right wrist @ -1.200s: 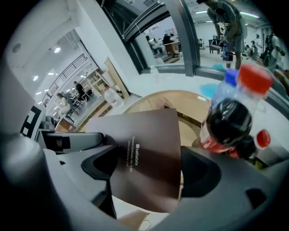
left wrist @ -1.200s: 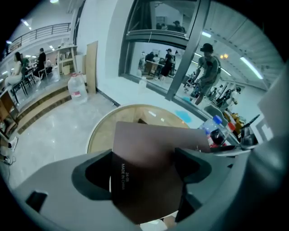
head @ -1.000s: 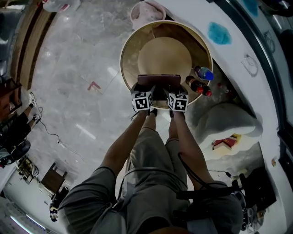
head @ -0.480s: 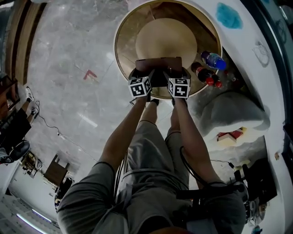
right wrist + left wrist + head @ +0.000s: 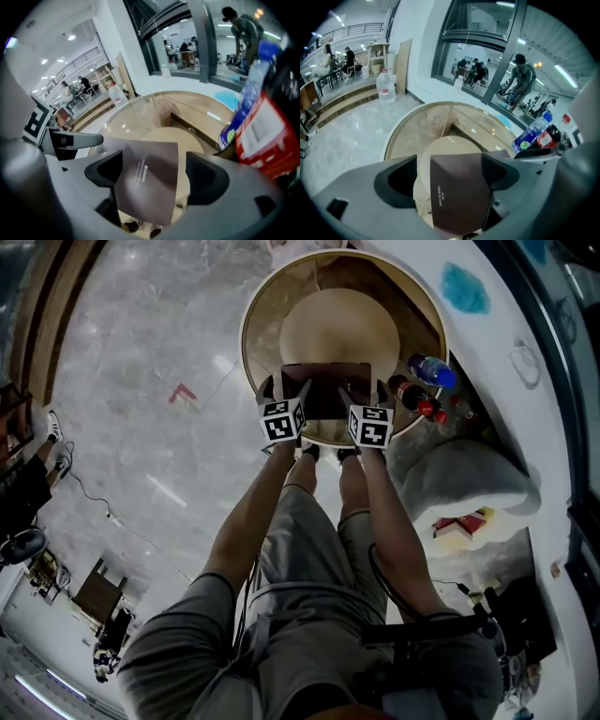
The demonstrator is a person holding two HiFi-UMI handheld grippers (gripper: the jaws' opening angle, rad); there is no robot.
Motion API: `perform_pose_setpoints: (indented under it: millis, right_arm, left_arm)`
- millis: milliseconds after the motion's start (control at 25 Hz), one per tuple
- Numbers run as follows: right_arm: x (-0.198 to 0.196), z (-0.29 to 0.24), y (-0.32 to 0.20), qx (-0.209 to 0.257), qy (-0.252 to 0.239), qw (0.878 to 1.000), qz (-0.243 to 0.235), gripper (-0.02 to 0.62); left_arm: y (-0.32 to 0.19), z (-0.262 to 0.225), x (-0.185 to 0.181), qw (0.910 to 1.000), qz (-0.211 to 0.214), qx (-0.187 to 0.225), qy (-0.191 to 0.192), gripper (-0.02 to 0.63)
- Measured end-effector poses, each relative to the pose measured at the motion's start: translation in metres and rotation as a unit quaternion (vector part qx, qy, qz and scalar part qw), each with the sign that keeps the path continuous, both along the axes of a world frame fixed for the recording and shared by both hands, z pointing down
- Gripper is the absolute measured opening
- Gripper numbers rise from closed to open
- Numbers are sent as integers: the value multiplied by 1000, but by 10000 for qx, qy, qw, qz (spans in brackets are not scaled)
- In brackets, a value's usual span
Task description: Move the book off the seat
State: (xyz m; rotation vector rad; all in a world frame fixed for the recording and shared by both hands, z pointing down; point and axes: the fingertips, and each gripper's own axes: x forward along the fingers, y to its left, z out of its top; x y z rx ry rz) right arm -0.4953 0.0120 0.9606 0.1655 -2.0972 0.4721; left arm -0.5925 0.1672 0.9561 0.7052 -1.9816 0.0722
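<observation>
The left gripper (image 5: pixel 450 173) and right gripper (image 5: pixel 150 173) stand wide, each straddling one side edge of the book (image 5: pixel 326 390) at the seat's (image 5: pixel 339 320) near edge. Hazard: uneven closing may tilt the book so that it slips off.

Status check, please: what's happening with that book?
Both open: left tongs and right tongs straddle edges of the book. Over the seat, not gripped. Bottles close on the right.
</observation>
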Motion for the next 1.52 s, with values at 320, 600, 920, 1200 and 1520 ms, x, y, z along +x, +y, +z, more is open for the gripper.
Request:
perform_pose_setpoints:
  millis: [320, 600, 920, 1200, 1520]
  right_arm:
    - [-32, -136, 28, 258, -1042, 9913, -758, 408]
    - [-89, -322, 22, 569, -2351, 9660, -908, 408]
    - [-94, -534, -11, 1016, -3576, 9269, -519, 408]
    - [-59, -665, -48, 1600, -4077, 8989, -136, 408]
    - [-40, -700, -45, 1638, -4410, 8823, -136, 408]
  left_arm:
    - [-24, -156, -29, 9916, -1, 750, -1052, 422]
    - [-50, -340, -56, 9626, 244, 1312, -2358, 422]
    - [-44, -563, -64, 9149, 55, 2192, -3391, 422]
    - [-37, -719, -41, 8594, 347, 2754, -4294, 422]
    - [-27, -740, -16, 8504, 269, 2842, -4420, 422]
